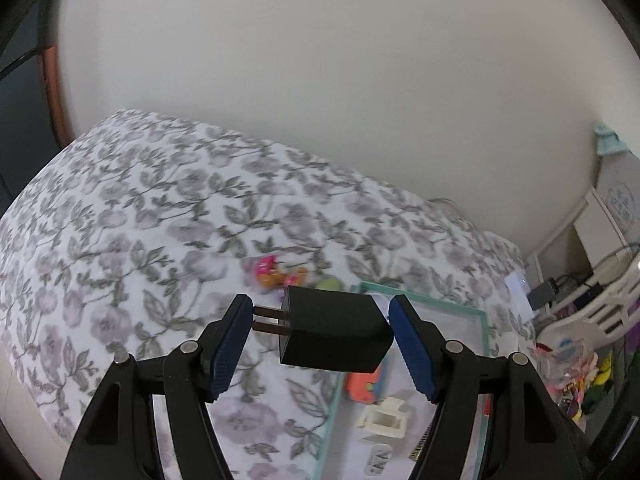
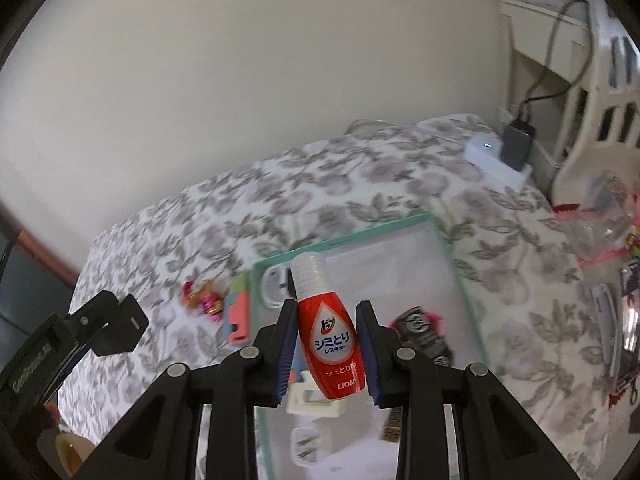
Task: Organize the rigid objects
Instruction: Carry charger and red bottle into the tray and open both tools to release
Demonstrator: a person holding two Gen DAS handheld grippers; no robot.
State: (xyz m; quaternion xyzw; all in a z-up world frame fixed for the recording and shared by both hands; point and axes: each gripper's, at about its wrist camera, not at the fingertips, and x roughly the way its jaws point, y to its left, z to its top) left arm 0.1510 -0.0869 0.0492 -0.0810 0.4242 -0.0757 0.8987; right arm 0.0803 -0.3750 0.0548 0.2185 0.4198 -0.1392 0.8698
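My left gripper (image 1: 322,308) is shut on a black plug adapter (image 1: 336,332), one blue pad on its two prongs and the other on its body, and holds it in the air over the flowered bedspread (image 1: 120,220). The right gripper (image 2: 326,308) is shut on a red stain-remover bottle (image 2: 332,344) with a clear white cap, upright above a teal-rimmed white tray (image 2: 348,236). The left gripper with the adapter (image 2: 120,328) also shows at the left of the right wrist view. In the tray lie a white clip (image 2: 316,400) and a black-and-pink item (image 2: 424,332).
Pink and orange candy wrappers (image 2: 204,298) and an orange-and-blue object (image 2: 238,316) lie on the bedspread left of the tray. A white power strip (image 2: 486,152) with a grey plug, a white basket (image 2: 600,120) and bags of trinkets (image 2: 600,220) crowd the right. A pale wall stands behind.
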